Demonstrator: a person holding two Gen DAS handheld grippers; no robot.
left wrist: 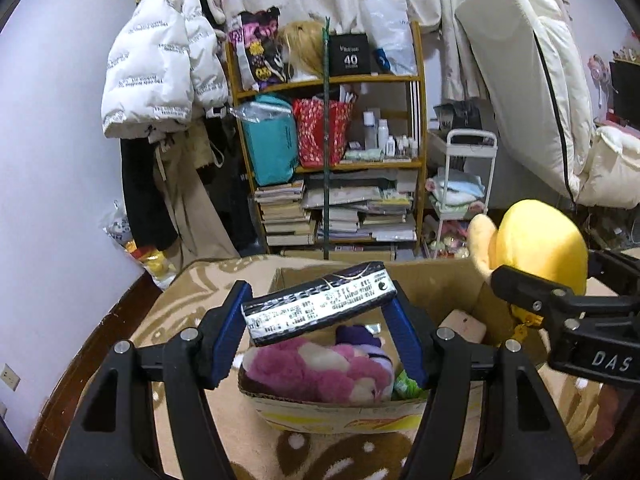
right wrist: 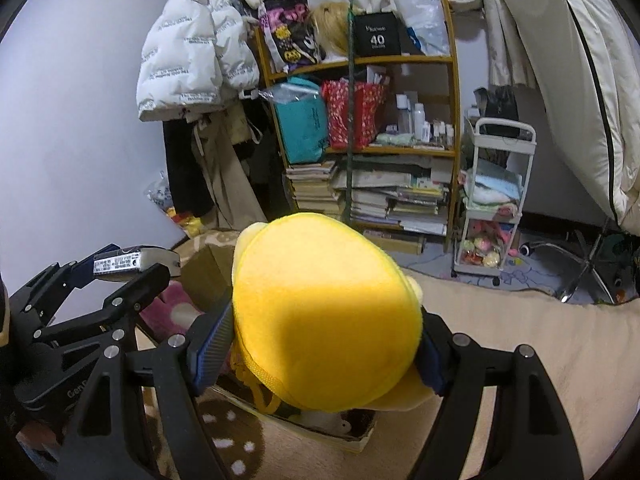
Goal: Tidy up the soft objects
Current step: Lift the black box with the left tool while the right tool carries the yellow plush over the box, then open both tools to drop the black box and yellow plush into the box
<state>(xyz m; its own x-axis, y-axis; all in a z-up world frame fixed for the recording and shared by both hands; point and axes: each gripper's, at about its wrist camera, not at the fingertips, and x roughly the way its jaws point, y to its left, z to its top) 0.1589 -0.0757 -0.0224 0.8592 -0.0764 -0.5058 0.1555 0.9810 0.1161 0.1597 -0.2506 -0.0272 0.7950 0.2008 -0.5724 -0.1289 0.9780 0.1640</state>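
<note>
My left gripper (left wrist: 320, 308) is shut on a black and silver soft pack (left wrist: 318, 304) with printed labels, held tilted over an open cardboard box (left wrist: 440, 284). Inside the box lie a pink and white plush (left wrist: 320, 372), a purple plush (left wrist: 360, 336) and a beige item (left wrist: 464, 326). My right gripper (right wrist: 326, 340) is shut on a round yellow plush (right wrist: 324, 316), which hangs above the box's right side. In the left wrist view the yellow plush (left wrist: 536, 240) and the right gripper (left wrist: 540, 292) appear at the right. The left gripper (right wrist: 124, 266) with its pack (right wrist: 136, 262) shows at the left of the right wrist view.
The box stands on a beige and brown patterned blanket (left wrist: 192, 296). Behind it are a wooden shelf (left wrist: 332, 160) stacked with books and bags, a white puffer jacket (left wrist: 160, 68) hanging at the left, a white trolley (right wrist: 496, 200) with plush toys, and pale bedding (left wrist: 532, 80) at the right.
</note>
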